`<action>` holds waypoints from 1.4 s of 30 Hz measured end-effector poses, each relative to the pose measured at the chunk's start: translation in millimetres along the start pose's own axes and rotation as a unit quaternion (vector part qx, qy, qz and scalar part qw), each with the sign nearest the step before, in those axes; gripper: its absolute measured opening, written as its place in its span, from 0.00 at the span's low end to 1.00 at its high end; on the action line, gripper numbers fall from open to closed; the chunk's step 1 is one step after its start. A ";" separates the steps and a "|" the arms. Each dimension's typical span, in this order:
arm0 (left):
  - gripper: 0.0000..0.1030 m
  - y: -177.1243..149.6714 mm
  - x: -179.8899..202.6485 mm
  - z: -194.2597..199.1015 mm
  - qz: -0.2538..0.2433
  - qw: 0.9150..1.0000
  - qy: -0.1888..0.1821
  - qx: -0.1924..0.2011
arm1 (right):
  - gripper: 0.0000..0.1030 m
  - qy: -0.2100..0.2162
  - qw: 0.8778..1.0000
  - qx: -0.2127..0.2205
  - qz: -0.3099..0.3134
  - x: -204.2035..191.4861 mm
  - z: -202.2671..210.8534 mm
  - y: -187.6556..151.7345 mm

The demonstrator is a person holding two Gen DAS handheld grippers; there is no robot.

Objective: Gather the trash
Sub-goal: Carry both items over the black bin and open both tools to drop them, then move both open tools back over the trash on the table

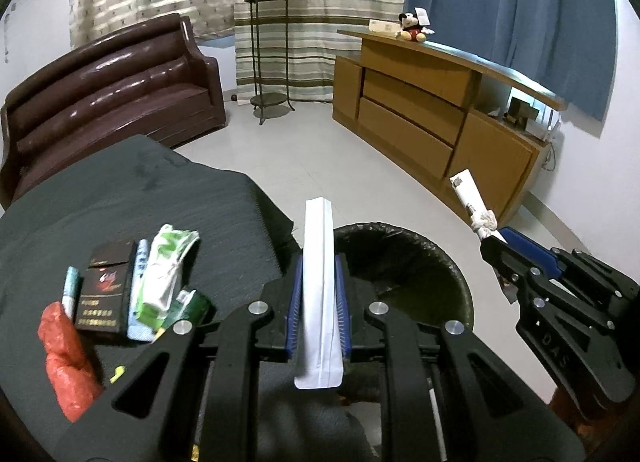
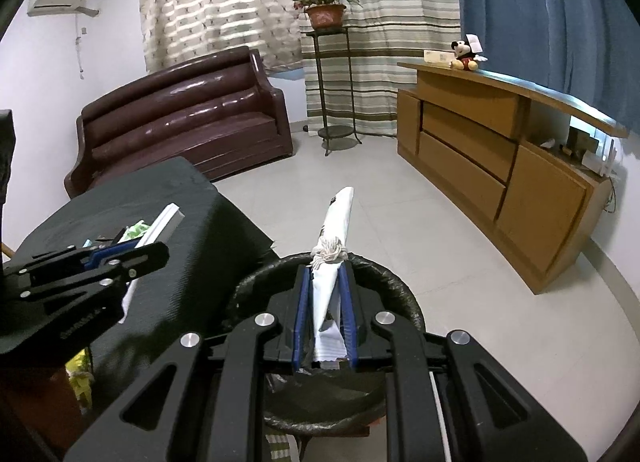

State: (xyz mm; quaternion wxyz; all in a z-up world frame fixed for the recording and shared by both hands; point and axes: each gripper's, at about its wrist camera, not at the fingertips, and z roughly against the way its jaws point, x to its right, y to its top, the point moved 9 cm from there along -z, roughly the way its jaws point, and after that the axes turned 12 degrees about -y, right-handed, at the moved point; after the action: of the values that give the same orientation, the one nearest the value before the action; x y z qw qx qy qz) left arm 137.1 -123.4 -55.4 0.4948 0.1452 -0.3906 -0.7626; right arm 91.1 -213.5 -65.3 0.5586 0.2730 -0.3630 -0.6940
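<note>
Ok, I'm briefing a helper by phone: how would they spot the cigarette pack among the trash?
Find the dark cloth-covered table beside the bin. In the trash pile there, the cigarette pack lies flat between a red crumpled bag and green-white wrappers: the only dark, rigid box.

White pouch [image 1: 319,286], tied paper [image 2: 334,262] above bin [image 1: 432,262]

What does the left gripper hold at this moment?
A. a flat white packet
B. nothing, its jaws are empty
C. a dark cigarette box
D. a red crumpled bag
A: in the left wrist view the left gripper is clamped on a flat white packet that stands on edge between its blue pads, near the black-lined bin, while the red bag and cigarette box lie on the dark table.
</note>
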 end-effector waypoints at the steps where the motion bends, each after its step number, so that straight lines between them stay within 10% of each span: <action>1: 0.15 0.8 1.9 -3.4 -0.005 1.000 0.004 -0.001 | 0.16 0.000 1.000 -0.001 -0.002 1.0 -1.2 0.4; 12: 0.17 4.3 2.1 -21.2 -0.008 1.000 0.026 -0.009 | 0.16 -0.009 1.000 -0.004 -0.010 3.9 -11.2 -2.5; 22: 0.49 3.3 0.5 -21.5 -0.004 0.999 0.035 -0.009 | 0.30 -0.018 0.999 -0.005 -0.033 16.2 -9.9 1.4; 42: 0.58 -6.4 -18.3 45.6 0.011 0.999 0.042 0.006 | 0.36 0.010 1.000 -0.011 -0.019 -13.5 18.5 -4.8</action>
State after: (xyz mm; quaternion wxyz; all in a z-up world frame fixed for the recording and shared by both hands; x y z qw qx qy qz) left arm 113.9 -85.6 -33.5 0.5182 0.1754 -0.3759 -0.7479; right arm 76.9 -196.2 -58.7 0.5518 0.2809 -0.3446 -0.7056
